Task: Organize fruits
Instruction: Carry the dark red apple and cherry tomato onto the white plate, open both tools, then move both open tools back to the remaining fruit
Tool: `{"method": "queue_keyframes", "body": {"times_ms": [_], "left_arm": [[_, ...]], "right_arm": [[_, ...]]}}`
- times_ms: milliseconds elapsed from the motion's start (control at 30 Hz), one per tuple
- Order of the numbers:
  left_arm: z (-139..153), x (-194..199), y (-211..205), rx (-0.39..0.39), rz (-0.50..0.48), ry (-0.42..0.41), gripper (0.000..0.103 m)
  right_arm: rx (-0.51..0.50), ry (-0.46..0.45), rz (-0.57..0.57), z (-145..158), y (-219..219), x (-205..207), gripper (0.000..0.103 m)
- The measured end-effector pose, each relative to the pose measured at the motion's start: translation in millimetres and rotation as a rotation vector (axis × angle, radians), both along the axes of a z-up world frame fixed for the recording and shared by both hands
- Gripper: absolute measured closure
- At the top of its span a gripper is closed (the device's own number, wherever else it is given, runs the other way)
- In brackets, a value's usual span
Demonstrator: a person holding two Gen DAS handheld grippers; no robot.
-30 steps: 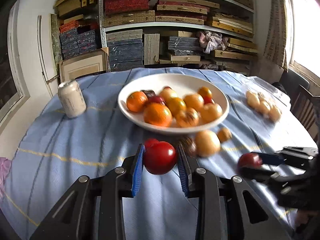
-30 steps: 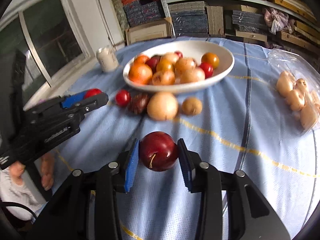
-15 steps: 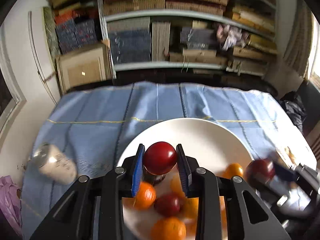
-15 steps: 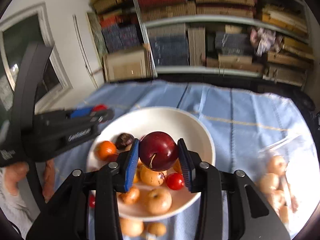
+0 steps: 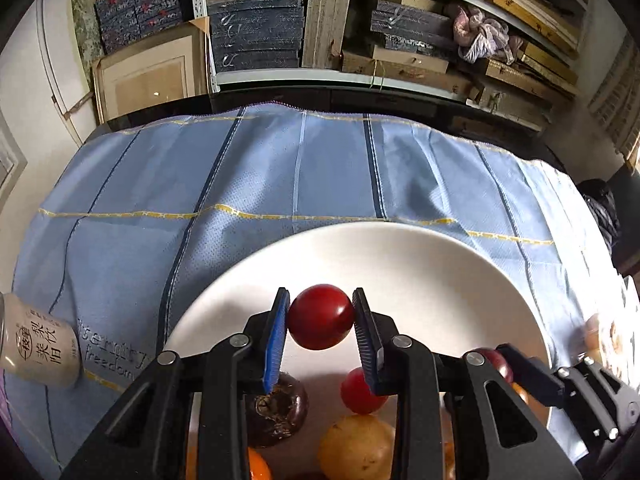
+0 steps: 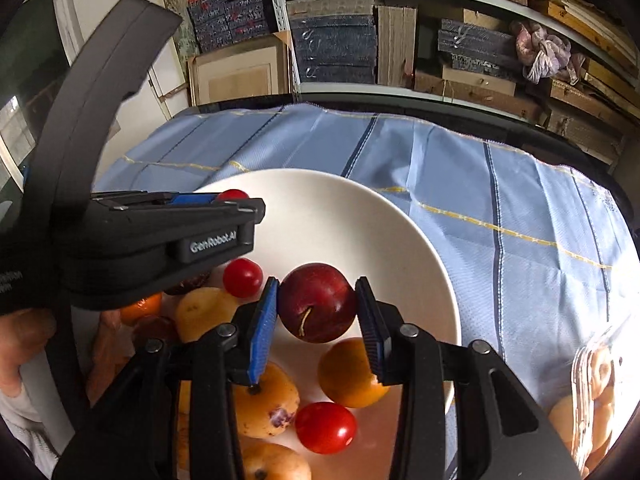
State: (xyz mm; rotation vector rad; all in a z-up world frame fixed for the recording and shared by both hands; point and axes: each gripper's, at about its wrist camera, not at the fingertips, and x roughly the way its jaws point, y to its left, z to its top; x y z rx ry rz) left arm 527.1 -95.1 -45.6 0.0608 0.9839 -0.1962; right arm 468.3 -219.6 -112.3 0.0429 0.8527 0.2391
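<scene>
My left gripper (image 5: pixel 320 328) is shut on a small red tomato (image 5: pixel 321 316), held over the bare far part of the white bowl (image 5: pixel 420 272). My right gripper (image 6: pixel 316 312) is shut on a dark red plum (image 6: pixel 317 307) with a short stem, above the same white bowl (image 6: pixel 360 232). Below the plum lie orange and yellow fruits (image 6: pixel 349 374) and red tomatoes (image 6: pixel 325 427). The left gripper (image 6: pixel 234 200) reaches in from the left in the right wrist view, its tomato (image 6: pixel 233 194) just showing. The right gripper (image 5: pixel 504 360) appears low right in the left wrist view.
A blue striped tablecloth (image 5: pixel 280 184) covers the table. A pale can (image 5: pixel 38 354) lies left of the bowl. A clear bag of yellow fruits (image 6: pixel 596 392) sits at the right. Shelves of stacked boxes (image 5: pixel 256 32) stand behind the table. A person's hand (image 6: pixel 24 344) holds the left gripper.
Both grippers carried their fruit away from the near tablecloth and forward over the bowl. The loose fruits in front of the bowl have dropped out of view. Both grips stay shut.
</scene>
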Motion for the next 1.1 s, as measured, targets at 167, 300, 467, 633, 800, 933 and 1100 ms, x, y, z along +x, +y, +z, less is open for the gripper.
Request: {"method": "queue_keyframes", "body": {"times_ms": [167,300,467,633,800,933,1100], "left_arm": [[21.0,-13.4,0.9,0.022,-0.006,-0.058,0.062],[44.5,-35.4,4.4,0.016,-0.018,-0.093,0.062],[69.4,-64.0,14.7,0.005,-0.011,-0.126,0.061],[90.8,-113.1,42.1,0.022,-0.012,-0.195,0.060],[87.2,-184.8,79.1,0.030,0.026,-0.280,0.043],[55.7,-236.4,97.8,0.038,0.047,-0.307,0.039],[14.6,-254.5,94.9,0.039,0.047,-0.245,0.039]], "right_arm": [[0.018,-0.027,-0.013,10.6,-6.9,-11.7,0.063],[0.025,-0.095,-0.030,38.6,-10.6,-29.8,0.060],[0.052,-0.155,-0.036,64.4,-6.3,-51.5,0.056],[0.079,-0.278,0.002,98.6,-5.0,-114.4,0.057],[0.119,-0.403,0.035,113.2,-13.6,-205.8,0.040],[0.124,-0.439,0.037,88.9,-19.4,-256.9,0.029],[0.168,-0.470,-0.036,35.0,-39.2,-290.6,0.020]]}}
